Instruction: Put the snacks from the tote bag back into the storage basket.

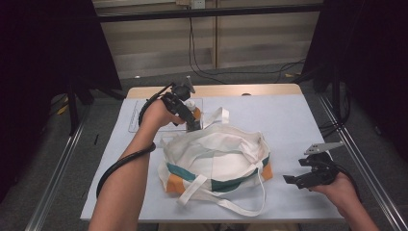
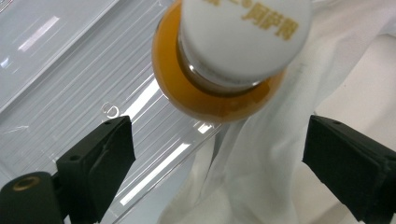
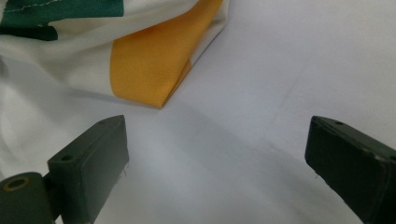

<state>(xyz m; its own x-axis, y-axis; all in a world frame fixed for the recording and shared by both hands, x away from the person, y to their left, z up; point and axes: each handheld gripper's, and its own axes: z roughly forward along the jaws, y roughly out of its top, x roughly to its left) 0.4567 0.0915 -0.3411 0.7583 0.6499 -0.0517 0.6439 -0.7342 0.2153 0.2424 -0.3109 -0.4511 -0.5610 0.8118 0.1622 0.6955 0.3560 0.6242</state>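
The table (image 1: 298, 115) carries a white tote bag (image 1: 216, 159) with green and orange panels at centre, and a clear tray (image 1: 139, 120) at the far left touching the bag's far-left edge. I hold the left gripper (image 1: 187, 115) over the tray with jaws released around, not pressing, an orange bottle with a white cap (image 2: 243, 37) that stands upright at the tray's corner beside the bag cloth. To grip cleanly I would centre the jaws below the cap, clear of the cloth, while the right gripper (image 1: 308, 175) waits released near the bag's orange corner (image 3: 154, 70).
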